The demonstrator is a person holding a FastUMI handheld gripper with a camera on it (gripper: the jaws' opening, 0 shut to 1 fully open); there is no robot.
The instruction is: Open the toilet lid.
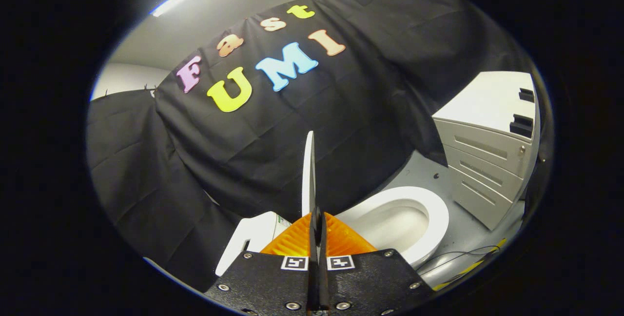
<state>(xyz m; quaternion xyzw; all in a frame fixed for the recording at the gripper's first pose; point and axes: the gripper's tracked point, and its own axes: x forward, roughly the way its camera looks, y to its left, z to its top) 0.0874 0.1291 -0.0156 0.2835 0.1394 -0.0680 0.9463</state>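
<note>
Both fingers (336, 238) pinching raised toilet lid (308, 169), grey floor (429, 172)

toilet lid (307, 174): smooth, glossy, likely plastic
toilet seat (431, 208): glossy, smooth
cabinet (480, 155), right of frame: matt panels
wall (146, 160): matt creased cloth

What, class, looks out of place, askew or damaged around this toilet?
Nothing looks damaged or spilled. The toilet lid stands raised, edge-on, pinched in the gripper, beside the open toilet seat. Loose cables trail across the floor near the drawer cabinet.
</note>
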